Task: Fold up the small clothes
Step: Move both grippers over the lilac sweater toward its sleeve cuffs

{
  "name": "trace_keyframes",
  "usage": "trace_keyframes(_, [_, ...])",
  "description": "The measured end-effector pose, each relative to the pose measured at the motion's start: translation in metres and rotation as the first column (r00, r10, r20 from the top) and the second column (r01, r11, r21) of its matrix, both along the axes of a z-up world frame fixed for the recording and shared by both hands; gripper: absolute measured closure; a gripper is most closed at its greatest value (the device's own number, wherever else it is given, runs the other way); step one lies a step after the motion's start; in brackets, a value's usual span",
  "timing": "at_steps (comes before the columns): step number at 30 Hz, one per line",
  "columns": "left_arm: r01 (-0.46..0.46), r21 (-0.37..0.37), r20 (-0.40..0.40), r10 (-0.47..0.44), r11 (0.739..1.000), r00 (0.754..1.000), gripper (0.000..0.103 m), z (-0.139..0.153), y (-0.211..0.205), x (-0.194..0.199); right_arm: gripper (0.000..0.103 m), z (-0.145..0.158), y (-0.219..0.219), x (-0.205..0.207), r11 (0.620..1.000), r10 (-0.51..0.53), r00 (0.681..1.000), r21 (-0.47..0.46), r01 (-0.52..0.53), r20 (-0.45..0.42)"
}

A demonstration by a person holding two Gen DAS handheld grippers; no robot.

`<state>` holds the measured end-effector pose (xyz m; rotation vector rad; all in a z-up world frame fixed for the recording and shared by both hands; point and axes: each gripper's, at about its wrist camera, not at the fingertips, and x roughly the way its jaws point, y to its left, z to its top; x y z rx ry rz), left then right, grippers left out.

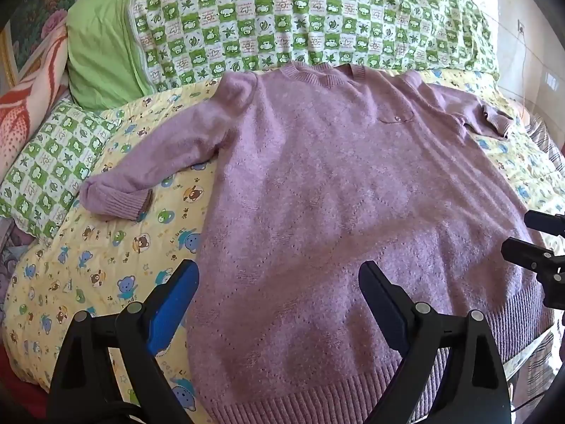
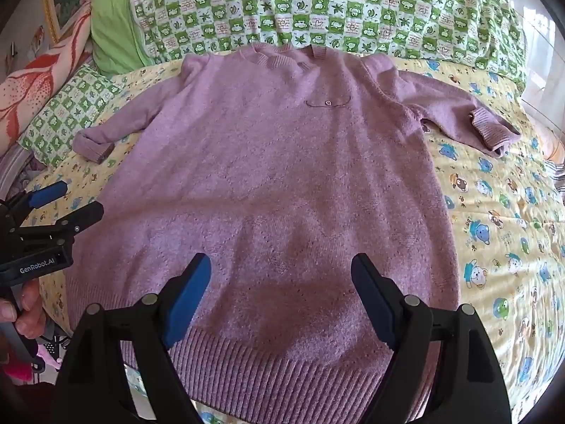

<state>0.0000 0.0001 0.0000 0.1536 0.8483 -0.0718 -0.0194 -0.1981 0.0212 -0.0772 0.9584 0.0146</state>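
Nearest the cameras, the left gripper (image 1: 279, 304) stands with its jaws spread wide and nothing between them, hanging over the lower left part of the sweater (image 1: 353, 194); its left finger (image 1: 173, 304) is over the yellow bedsheet (image 1: 91, 258) just outside the sweater's edge, and the other finger is over the knit. The right gripper (image 2: 280, 296) is likewise wide apart and empty, poised above the middle of the ribbed hem (image 2: 275, 367), both fingers over the fabric; whether either tool touches the cloth cannot be told. In the right wrist view, part of a hand (image 2: 24, 304) grips the left tool's handle at the lower left. The sweater, pink-purple knit, lies flat and face up on the bedsheet, its long axis running away from the grippers: hem nearest, neckline (image 2: 282, 54) farthest. Its left sleeve (image 1: 148, 173) angles outward and back toward the near side, cuff resting on the sheet. Its right sleeve (image 2: 466, 116) extends sideways, with the cuff folded back on itself. Beyond the neckline lie a green checked quilt (image 1: 282, 17) and a plain green pillow (image 1: 99, 53), the neckline just at the quilt's edge.
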Motion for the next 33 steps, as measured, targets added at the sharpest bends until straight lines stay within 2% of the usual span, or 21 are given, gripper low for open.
trace_keyframes(19, [-0.002, 0.009, -0.010, 0.002, 1.000, 1.000, 0.010, -0.004, 0.002, 0.002, 0.020, 0.000, 0.000, 0.002, 1.000, 0.000, 1.000, 0.008, 0.000, 0.000])
trace_keyframes(33, [0.010, 0.019, -0.061, -0.009, 1.000, 0.998, 0.010, -0.005, -0.004, 0.012, 0.020, 0.000, -0.005, 0.004, 1.000, -0.011, 1.000, 0.023, 0.011, -0.002])
